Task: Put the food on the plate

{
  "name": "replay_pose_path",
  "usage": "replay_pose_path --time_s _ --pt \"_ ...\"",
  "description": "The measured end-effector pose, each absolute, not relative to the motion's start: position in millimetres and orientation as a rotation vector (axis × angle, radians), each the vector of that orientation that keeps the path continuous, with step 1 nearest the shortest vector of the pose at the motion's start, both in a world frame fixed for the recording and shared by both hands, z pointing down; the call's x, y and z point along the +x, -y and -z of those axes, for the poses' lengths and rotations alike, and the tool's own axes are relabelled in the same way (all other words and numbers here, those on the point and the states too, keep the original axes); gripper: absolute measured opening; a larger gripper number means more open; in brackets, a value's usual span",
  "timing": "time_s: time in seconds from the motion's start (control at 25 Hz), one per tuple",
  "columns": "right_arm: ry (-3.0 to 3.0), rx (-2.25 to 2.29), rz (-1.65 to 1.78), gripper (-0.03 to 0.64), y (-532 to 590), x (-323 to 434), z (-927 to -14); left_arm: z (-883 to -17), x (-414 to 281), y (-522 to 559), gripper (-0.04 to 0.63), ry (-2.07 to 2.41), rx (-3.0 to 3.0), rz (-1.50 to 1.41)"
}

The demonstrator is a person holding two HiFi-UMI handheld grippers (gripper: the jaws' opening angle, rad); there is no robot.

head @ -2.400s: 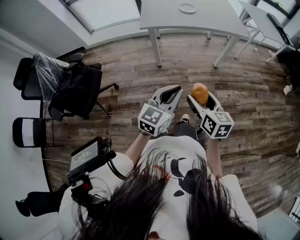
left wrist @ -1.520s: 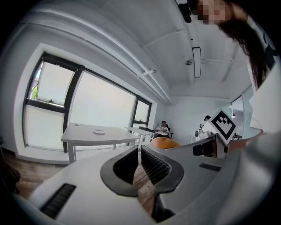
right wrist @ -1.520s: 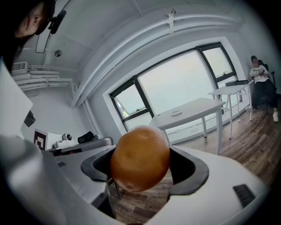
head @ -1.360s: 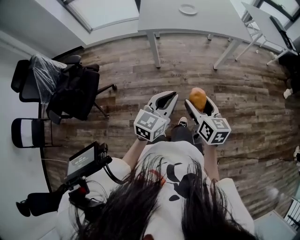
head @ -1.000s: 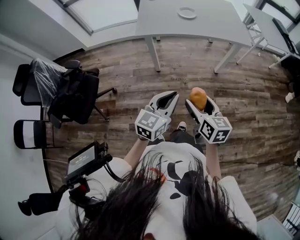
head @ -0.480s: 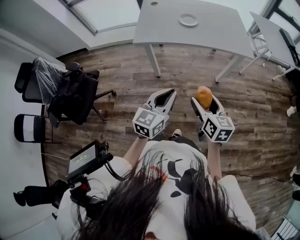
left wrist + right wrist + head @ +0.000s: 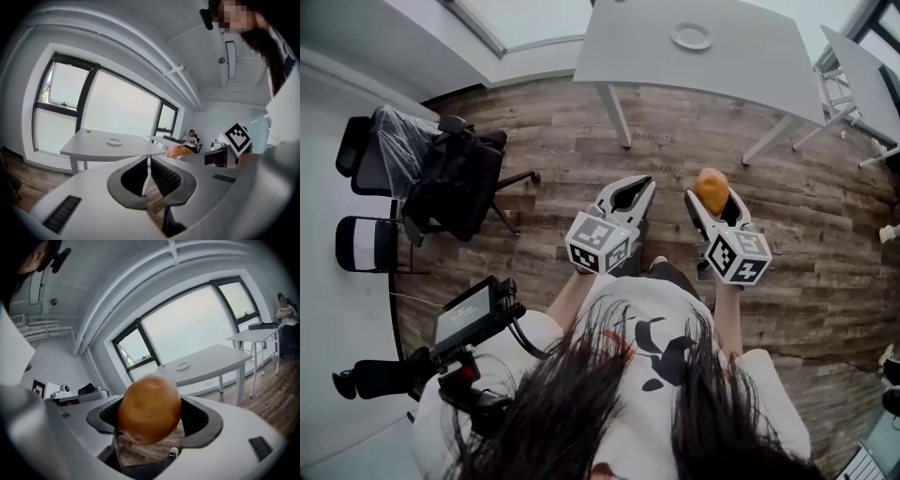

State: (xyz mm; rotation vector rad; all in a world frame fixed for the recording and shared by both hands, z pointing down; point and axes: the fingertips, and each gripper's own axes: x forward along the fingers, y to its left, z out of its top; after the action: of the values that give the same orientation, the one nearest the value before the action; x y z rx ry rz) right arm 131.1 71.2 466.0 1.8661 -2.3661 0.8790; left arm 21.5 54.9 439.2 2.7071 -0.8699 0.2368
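Orange food (image 7: 149,408), clamped between right tool (image 7: 713,199) jaws

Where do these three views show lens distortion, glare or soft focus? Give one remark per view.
Head view: evenly lit and sharp, but the wide lens bows the floorboards and the table. Left gripper view: strong fisheye with black corners; the window is blown out white, and the left gripper looks soft. Right gripper view: same fisheye; the orange food is brightest on top.
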Motion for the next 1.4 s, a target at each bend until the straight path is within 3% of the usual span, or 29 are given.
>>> replay_pose_path --time_s 1.4 --pt "2.133 2.015 -0.940 0.371 252 150 -478 -452 65 293 0.006 0.537 2.728 -0.230"
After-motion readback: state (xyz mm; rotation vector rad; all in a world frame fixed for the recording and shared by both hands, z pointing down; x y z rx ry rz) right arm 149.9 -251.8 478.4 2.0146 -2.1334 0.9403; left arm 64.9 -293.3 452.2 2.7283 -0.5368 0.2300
